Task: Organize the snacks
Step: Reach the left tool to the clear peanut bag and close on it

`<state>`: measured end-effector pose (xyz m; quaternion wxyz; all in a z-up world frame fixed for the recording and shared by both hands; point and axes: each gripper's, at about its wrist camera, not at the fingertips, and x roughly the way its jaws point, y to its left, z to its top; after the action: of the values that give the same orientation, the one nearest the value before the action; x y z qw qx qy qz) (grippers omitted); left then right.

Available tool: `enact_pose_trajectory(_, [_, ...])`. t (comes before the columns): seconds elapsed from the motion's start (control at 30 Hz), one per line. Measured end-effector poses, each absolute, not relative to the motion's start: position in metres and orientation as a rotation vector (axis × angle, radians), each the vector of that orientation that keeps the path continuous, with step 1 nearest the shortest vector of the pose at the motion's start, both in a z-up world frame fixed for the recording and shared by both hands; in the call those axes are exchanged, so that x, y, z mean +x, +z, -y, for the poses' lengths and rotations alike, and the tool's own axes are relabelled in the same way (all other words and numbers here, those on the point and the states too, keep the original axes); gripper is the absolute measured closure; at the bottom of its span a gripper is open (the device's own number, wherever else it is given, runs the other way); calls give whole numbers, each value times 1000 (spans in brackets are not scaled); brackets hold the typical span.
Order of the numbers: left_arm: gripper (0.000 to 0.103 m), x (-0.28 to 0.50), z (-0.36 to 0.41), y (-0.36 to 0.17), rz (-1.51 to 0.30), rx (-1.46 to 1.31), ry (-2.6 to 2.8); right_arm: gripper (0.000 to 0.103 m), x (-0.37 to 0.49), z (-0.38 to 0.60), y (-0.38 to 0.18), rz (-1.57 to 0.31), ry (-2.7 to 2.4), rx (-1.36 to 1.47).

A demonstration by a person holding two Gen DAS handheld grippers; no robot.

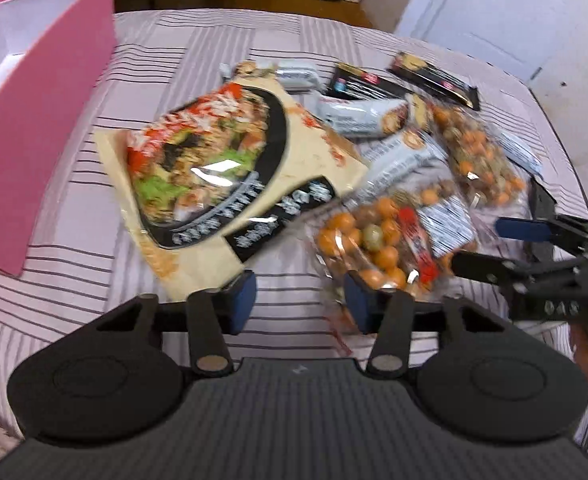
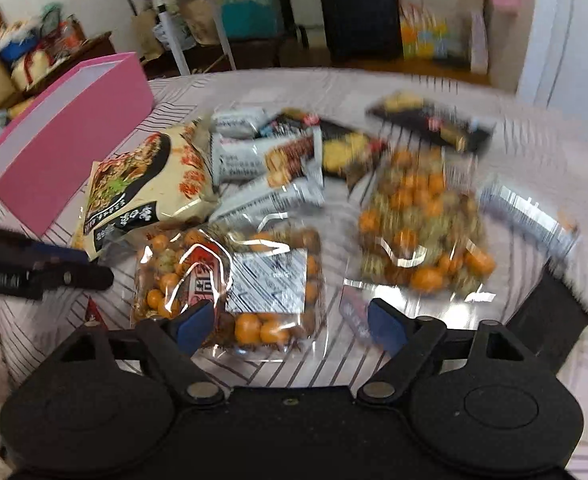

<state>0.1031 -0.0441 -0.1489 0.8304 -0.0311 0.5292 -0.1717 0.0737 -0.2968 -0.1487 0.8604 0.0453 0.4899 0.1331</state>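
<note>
Hovering over the striped bed [image 1: 166,40], both tongs stand released: the left tongs [image 1: 299,306] gape above bare sheet beside a clear bag of orange balls [image 1: 373,240], which lies between the right tongs [image 2: 290,324]; the pink box [image 1: 42,120] sits far left.

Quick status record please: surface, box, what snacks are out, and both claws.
surface: striped bedspread
box: pink box, open, nothing visible inside, left of the snack pile
large item: beige noodle packet, nearest the box
clear bags: two bags of orange and green balls, near bag, far bag
other snacks: grey-white bars and black packets behind
left claw: open, holding nothing, right pad at the near bag's edge
right claw: open, holding nothing, above the near bag's corner
</note>
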Motion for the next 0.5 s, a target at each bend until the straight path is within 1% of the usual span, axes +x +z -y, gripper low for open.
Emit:
enact_pose_trajectory(0.03, [72, 101, 48, -150, -1114, -50, -367, 16, 74, 300, -152, -1032, 295, 128])
enact_pose_trajectory(0.13, [87, 99, 58, -159, -1125, -21, -371, 15, 73, 297, -157, -1035, 307, 113])
enact_pose_trajectory(0.17, [89, 100, 59, -163, -1148, -36, -375, 13, 73, 294, -159, -1040, 307, 94])
enact_pose_trajectory(0.2, [89, 102, 59, -166, -1164, -51, -375, 6, 74, 291, -160, -1042, 306, 72])
enact_pose_trajectory(0.27, [89, 103, 58, -171, -1167, -75, -359, 0, 80, 287, -164, -1042, 294, 39])
enact_pose_trajectory(0.37, [89, 100, 59, -174, -1149, -91, -344, 0, 83, 285, -167, -1043, 262, 50])
enact_pose_trajectory(0.43, [92, 98, 58, -177, -1133, -119, -352, 0, 82, 283, -167, -1047, 282, 71])
enact_pose_trajectory(0.47, [93, 97, 56, -179, -1125, -136, -353, 2, 78, 279, -167, -1040, 293, 68])
enact_pose_trajectory(0.5, [95, 97, 54, -180, -1123, -145, -359, 8, 75, 274, -166, -1029, 297, 43])
